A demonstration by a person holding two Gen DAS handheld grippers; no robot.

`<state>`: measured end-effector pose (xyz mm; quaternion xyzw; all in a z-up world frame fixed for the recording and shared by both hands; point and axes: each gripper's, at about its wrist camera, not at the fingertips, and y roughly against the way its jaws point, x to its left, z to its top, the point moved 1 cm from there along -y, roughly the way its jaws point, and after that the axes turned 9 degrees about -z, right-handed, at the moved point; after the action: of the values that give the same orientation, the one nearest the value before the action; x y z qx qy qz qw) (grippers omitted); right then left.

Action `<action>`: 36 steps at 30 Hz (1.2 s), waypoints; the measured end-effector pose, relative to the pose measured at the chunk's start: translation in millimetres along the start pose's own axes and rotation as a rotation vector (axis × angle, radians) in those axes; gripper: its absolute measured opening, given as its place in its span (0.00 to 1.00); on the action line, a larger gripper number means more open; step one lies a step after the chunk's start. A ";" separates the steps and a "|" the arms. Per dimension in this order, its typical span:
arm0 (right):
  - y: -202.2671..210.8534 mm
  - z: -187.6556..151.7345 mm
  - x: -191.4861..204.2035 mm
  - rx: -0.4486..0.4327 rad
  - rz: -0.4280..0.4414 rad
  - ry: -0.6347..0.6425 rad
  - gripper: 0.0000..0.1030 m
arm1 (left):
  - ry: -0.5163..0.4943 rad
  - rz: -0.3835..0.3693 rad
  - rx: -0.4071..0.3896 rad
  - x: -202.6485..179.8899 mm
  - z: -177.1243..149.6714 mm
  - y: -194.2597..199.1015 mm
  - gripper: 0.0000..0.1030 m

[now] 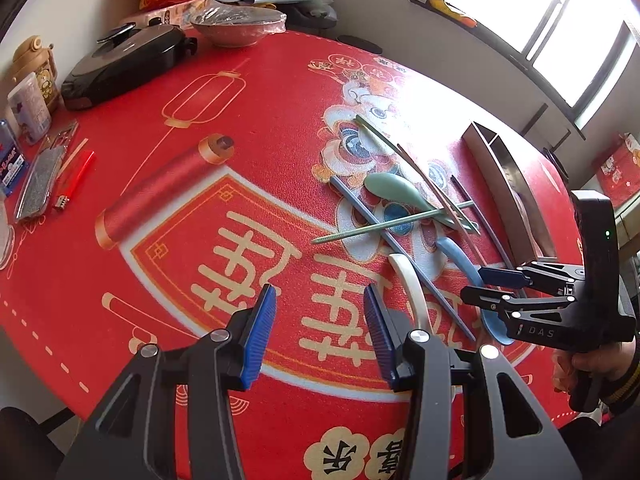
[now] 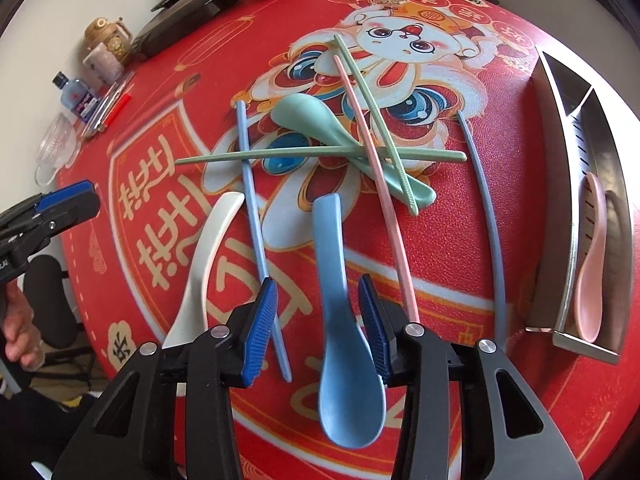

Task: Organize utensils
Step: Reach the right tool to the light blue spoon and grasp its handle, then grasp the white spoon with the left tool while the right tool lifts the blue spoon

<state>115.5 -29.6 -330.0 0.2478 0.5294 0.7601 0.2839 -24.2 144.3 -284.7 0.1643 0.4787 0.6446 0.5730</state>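
Utensils lie mostly unsorted in the left wrist view: the white spoon (image 1: 412, 292), blue chopsticks and green spoon (image 1: 394, 190) sit loose on the surface (image 1: 180, 240) beside the metal tray (image 1: 516, 196), and the left gripper (image 1: 320, 326) hangs with fingers apart on nothing. Right wrist view shows a pink spoon (image 2: 590, 264) already in the tray, while the right gripper (image 2: 318, 318) straddles the blue spoon (image 2: 340, 320), fingers part open; the right pad looks to be touching it, the left clear

Matt plastic blue spoon (image 2: 340, 320), pebbled red tablecloth (image 2: 440, 240), shiny metal tray (image 2: 560, 184).
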 end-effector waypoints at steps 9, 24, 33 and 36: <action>-6.5 -3.7 -10.1 0.010 0.006 -0.035 0.23 | -0.022 -0.012 0.020 -12.5 -1.8 -6.3 0.43; -4.8 -6.2 -13.0 -0.004 0.005 -0.029 0.16 | -0.020 -0.017 0.045 -18.0 -3.2 -13.6 0.43; 7.5 -10.5 -16.4 -0.048 0.033 -0.046 0.15 | -0.017 -0.049 0.077 -24.1 -2.5 -23.2 0.43; 11.6 -14.6 -20.3 -0.057 0.041 -0.056 0.15 | -0.027 -0.073 0.105 -31.0 -3.9 -31.2 0.43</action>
<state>118.1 -56.6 -325.2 0.2719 0.4942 0.7732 0.2899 0.0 111.3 -301.2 0.1851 0.5097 0.5950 0.5933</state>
